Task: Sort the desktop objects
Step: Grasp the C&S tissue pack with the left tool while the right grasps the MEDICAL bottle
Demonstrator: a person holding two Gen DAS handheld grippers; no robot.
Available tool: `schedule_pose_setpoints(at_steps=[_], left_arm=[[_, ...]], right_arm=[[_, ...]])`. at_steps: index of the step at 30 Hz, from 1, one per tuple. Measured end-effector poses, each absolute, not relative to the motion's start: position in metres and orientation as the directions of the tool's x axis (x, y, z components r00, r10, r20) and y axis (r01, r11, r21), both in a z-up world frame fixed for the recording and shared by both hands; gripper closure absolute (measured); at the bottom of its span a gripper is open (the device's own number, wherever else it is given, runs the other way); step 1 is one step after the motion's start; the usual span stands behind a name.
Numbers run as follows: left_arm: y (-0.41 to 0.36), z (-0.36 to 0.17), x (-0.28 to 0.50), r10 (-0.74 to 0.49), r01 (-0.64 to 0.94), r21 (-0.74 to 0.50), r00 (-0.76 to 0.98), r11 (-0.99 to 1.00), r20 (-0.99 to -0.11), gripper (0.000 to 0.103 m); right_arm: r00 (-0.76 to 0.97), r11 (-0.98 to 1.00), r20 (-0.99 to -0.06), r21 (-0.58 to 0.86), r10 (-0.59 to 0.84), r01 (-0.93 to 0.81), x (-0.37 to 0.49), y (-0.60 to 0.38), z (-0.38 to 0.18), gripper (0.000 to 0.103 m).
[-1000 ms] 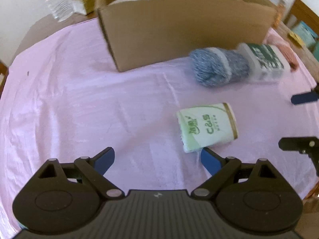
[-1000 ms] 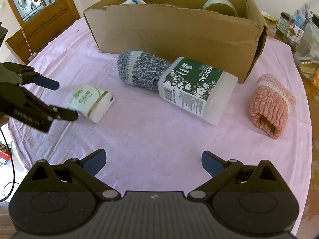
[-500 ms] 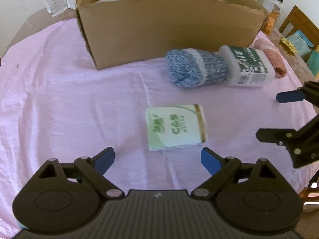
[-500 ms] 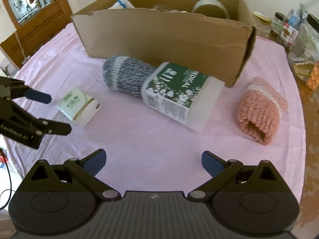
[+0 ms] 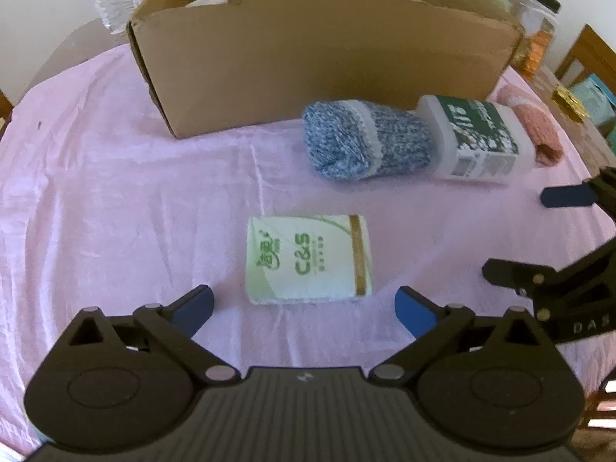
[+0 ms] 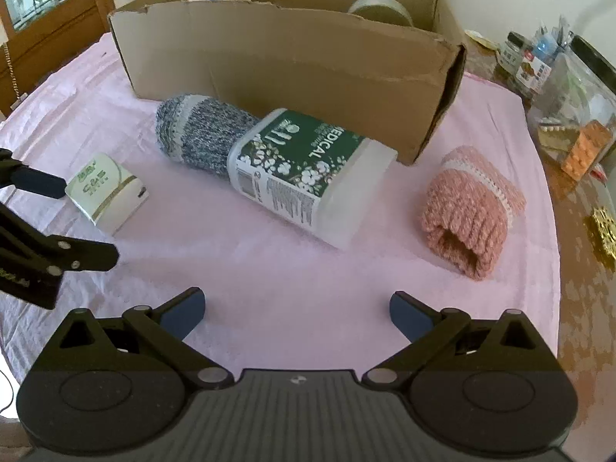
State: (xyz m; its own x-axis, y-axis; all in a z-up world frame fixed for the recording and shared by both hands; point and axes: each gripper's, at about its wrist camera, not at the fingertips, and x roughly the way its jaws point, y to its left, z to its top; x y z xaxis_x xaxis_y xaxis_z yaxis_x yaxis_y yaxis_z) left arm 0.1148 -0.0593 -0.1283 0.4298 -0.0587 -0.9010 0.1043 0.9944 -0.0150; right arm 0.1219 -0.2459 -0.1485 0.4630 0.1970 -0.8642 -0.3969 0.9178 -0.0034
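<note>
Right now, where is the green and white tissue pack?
In the left wrist view the tissue pack lies flat on the pink cloth, just ahead of the open left gripper, nearer than the blue knitted sock.

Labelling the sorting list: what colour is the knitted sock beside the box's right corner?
Pink knitted sock with white band; right wrist view.

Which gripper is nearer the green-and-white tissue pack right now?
Left. The left gripper is open just short of the tissue pack, with the pack centred ahead of its fingers. The right gripper is open off to the pack's right, facing the wipes canister.
</note>
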Motion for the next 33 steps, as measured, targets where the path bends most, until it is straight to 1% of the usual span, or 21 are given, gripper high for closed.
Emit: schedule_pose_setpoints(at_steps=[4, 8, 11, 13, 14, 15, 17, 20, 24, 28, 33], left_arm=[[-0.060, -0.128, 0.121, -0.051, 0.072, -0.021, 0.439, 0.997, -0.897, 0.003], [-0.056, -0.126, 0.127, -0.061, 0.046, -0.045, 0.460, 0.998, -0.886, 0.006], [-0.057, -0.125, 0.130, -0.050, 0.051, -0.029, 0.475, 0.998, -0.878, 0.014], [-0.056, -0.124, 0.131, -0.052, 0.059, -0.027, 0.481, 0.998, -0.875, 0.018], [-0.055, -0.124, 0.131, -0.052, 0.064, -0.024, 0.485, 0.998, -0.873, 0.022], [-0.055, -0.123, 0.133, -0.049, 0.072, -0.016, 0.488, 0.997, -0.871, 0.030], [-0.055, -0.121, 0.135, -0.053, 0.099, -0.005, 0.493, 0.995, -0.868, 0.039], [-0.048, -0.120, 0.140, -0.080, 0.113, -0.029, 0.484, 0.993, -0.871, 0.039], [-0.043, -0.119, 0.138, -0.084, 0.137, -0.019, 0.481, 0.990, -0.873, 0.039], [-0.035, -0.121, 0.139, -0.100, 0.159, -0.026, 0.478, 0.987, -0.873, 0.039], [-0.032, -0.123, 0.143, -0.121, 0.187, -0.034, 0.475, 0.982, -0.872, 0.039]], right_arm=[[0.473, 0.920, -0.859, -0.003, 0.198, -0.391, 0.125, -0.248, -0.148, 0.000], [0.495, 0.926, -0.846, -0.003, 0.200, -0.378, 0.129, -0.246, -0.149, 0.000], [0.503, 0.927, -0.841, -0.003, 0.200, -0.374, 0.132, -0.245, -0.150, 0.000], [0.503, 0.928, -0.841, -0.003, 0.200, -0.373, 0.134, -0.245, -0.150, 0.000], [0.502, 0.928, -0.842, -0.003, 0.198, -0.372, 0.134, -0.244, -0.150, 0.000], [0.499, 0.929, -0.844, -0.003, 0.195, -0.369, 0.135, -0.244, -0.149, 0.000], [0.491, 0.931, -0.851, -0.003, 0.189, -0.364, 0.137, -0.243, -0.149, 0.000], [0.471, 0.937, -0.865, -0.002, 0.173, -0.348, 0.143, -0.240, -0.148, 0.000], [0.447, 0.956, -0.880, 0.026, 0.161, -0.292, 0.153, -0.238, -0.144, 0.000], [0.472, 0.970, -0.863, 0.079, 0.183, -0.232, 0.159, -0.239, -0.132, 0.000], [0.517, 0.984, -0.843, 0.076, 0.148, -0.158, 0.170, -0.231, -0.124, 0.000]])
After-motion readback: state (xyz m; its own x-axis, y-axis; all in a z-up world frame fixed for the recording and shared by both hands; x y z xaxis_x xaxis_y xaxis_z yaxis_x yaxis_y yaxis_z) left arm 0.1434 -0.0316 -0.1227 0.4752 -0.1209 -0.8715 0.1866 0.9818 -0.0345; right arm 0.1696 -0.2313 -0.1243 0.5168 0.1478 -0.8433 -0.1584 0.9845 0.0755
